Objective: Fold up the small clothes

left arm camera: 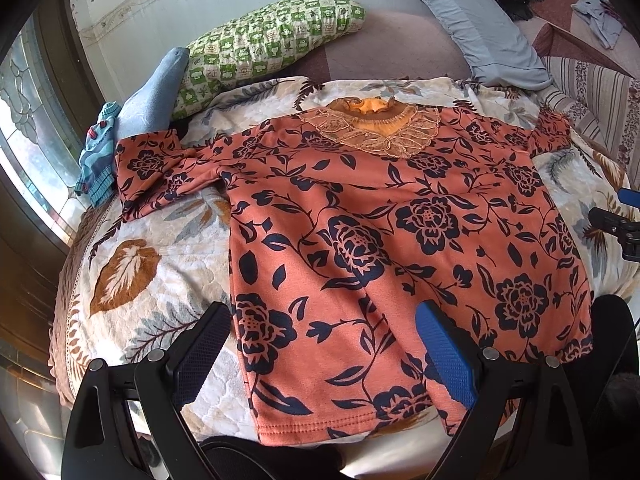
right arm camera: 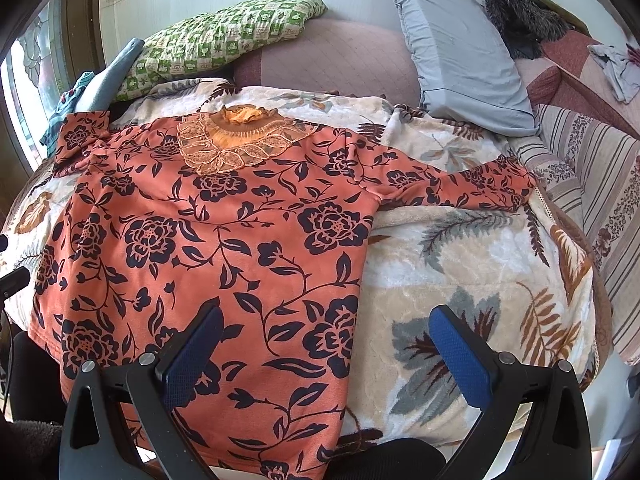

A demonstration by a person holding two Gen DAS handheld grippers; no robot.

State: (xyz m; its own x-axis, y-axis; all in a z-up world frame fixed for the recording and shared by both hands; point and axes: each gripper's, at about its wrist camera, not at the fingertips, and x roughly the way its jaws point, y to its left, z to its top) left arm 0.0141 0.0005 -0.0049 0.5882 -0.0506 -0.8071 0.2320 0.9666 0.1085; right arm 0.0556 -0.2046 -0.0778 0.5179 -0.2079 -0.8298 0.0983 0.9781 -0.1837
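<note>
You have the top point(left arm camera: 400, 220) lying flat on the blanket point(left arm camera: 132, 264), its collar point(left arm camera: 368, 128) at the far end and its hem nearest to you. Both sleeves lie spread out to the sides. Behind the blanket, one pillow point(left arm camera: 272, 36) lies on the far left and another pillow point(left arm camera: 480, 24) on the far right. A small garment point(left arm camera: 96, 152) lies beside the left sleeve end. Your left gripper point(left arm camera: 324, 320) hangs above the hem's left corner, your right gripper point(right arm camera: 328, 320) above the top's right edge, both with jaws apart.
</note>
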